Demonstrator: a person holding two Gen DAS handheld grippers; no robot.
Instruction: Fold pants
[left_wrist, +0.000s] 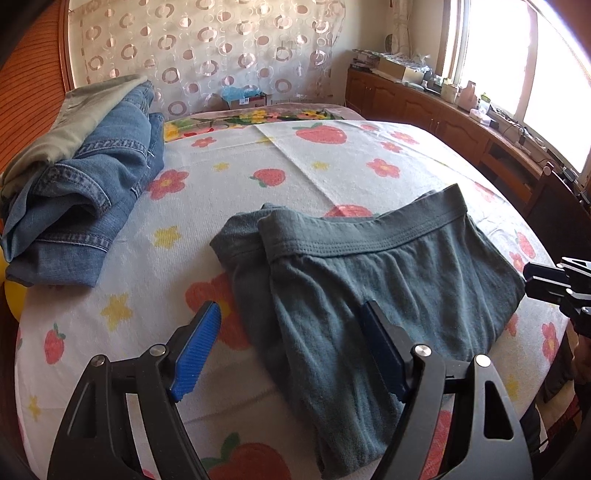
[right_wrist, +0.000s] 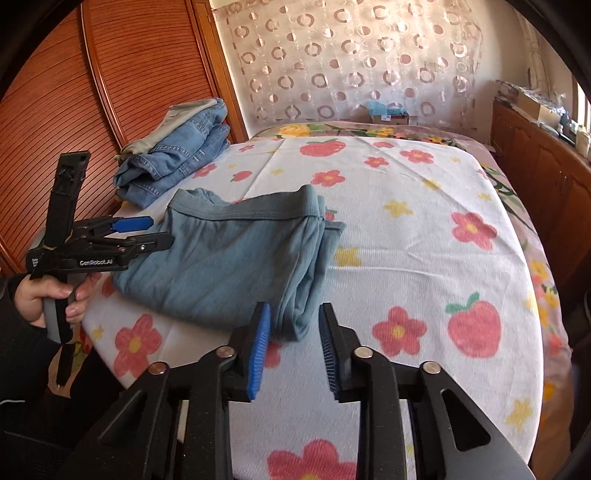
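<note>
Folded grey-green knit pants (left_wrist: 369, 280), lower hem cut off by the frame's bottom edge, black right hand-held gripper (left_wrist: 554, 284) cropped at the right edge, stacked blue denim jeans (left_wrist: 74, 206) partly hidden under olive cloth (left_wrist: 74, 122), sideboard clutter (left_wrist: 424, 74) too small to identify.

Only one text can be read: the white letters "GenRobot.AI" on the black side of the left gripper (right_wrist: 157, 230), on the body just behind its fingers, as the right wrist view shows it. At the rear end of the same body, beside the handle, there is a small white label, but its letters are too small to read
</note>
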